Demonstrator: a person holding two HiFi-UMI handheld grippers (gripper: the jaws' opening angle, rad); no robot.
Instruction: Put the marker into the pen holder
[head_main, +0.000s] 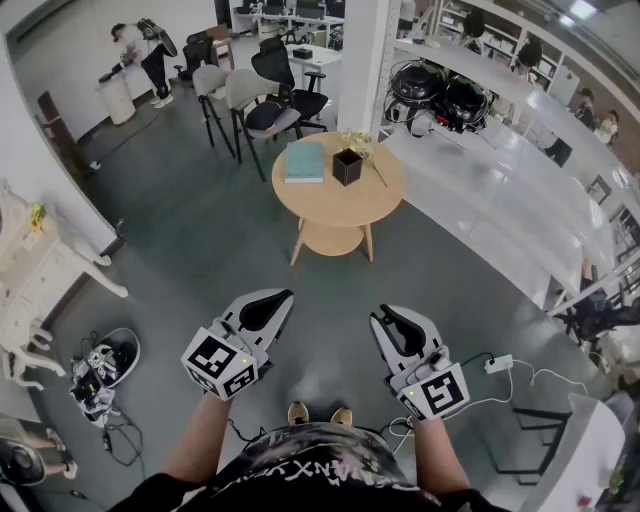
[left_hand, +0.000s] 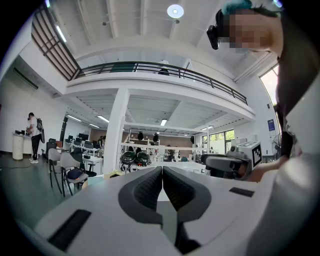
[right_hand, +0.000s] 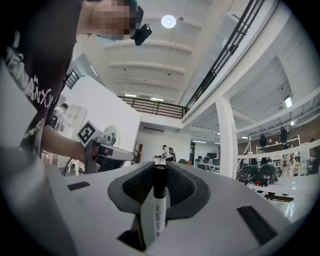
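Observation:
My right gripper (right_hand: 160, 170) is shut on a white marker (right_hand: 158, 207) with a black cap; the marker lies lengthwise between the jaws, cap pointing forward. In the head view the right gripper (head_main: 395, 316) is held at waist height, and the marker cannot be seen there. My left gripper (head_main: 268, 300) is level with it; its jaws are shut with nothing between them (left_hand: 162, 172). The black pen holder (head_main: 347, 166) stands on a round wooden table (head_main: 345, 215) well ahead of both grippers.
A teal book (head_main: 304, 161) and a sprig of flowers (head_main: 360, 146) lie beside the pen holder. Chairs (head_main: 262, 108) stand behind the table, a long white counter (head_main: 500, 190) runs along the right. Cables and a power strip (head_main: 498, 364) lie on the floor at right, gear (head_main: 95, 375) at left.

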